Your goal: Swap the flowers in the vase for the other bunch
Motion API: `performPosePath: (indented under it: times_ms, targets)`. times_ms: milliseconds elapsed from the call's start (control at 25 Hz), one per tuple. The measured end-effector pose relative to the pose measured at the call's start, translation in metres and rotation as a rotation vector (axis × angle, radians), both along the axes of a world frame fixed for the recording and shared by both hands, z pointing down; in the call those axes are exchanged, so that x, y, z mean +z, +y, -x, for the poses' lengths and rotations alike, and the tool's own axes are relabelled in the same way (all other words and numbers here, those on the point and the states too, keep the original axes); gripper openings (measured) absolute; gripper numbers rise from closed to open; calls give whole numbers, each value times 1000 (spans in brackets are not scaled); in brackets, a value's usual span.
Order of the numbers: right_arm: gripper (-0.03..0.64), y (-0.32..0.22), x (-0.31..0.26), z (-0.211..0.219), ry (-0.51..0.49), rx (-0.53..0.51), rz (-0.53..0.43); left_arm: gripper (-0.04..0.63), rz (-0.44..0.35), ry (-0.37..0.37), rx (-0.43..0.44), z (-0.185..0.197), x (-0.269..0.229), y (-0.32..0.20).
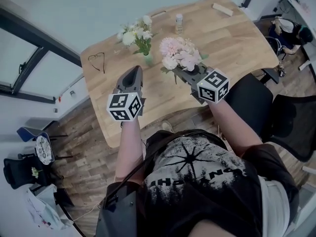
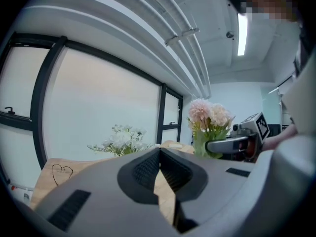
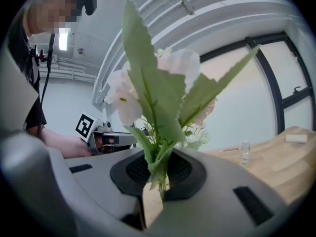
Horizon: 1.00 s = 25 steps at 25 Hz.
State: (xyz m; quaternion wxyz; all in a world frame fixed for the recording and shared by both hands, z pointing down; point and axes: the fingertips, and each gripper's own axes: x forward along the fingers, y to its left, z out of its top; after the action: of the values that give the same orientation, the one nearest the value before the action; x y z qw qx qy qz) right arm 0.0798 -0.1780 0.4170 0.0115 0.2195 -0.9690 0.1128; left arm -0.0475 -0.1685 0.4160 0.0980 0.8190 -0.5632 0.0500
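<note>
A bunch of white flowers (image 1: 135, 35) stands in a small green vase (image 1: 148, 59) on the wooden table (image 1: 232, 38); the same white bunch (image 2: 120, 139) shows low in the left gripper view. My right gripper (image 1: 182, 73) is shut on the stems of a pink bunch (image 1: 180, 53), held upright just right of the vase; its leaves and blooms (image 3: 158, 98) fill the right gripper view. My left gripper (image 1: 132, 75) is shut with nothing in it, in front of the vase. From the left gripper view the pink bunch (image 2: 210, 120) shows at the right.
A pair of glasses (image 1: 97, 61) lies at the table's left end. A small clear bottle (image 1: 179, 22) stands behind the flowers and a pale block (image 1: 222, 9) lies at the far right. A black chair (image 1: 276, 112) stands to my right.
</note>
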Motion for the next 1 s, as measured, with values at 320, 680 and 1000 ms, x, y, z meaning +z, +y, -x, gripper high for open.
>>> performPosePath:
  times_ms: [320,680,1000]
  targets:
    - [44,-24,-7,36,17,29,-17,14,-13,11,23,38,-5,-26]
    - [44,-44,-11,69,24,78,-32,14,-33,6,62,73,-8,-51]
    - [44,-56,-5,76,36,98,-23,14,-31,-4,77,83,-3,-64]
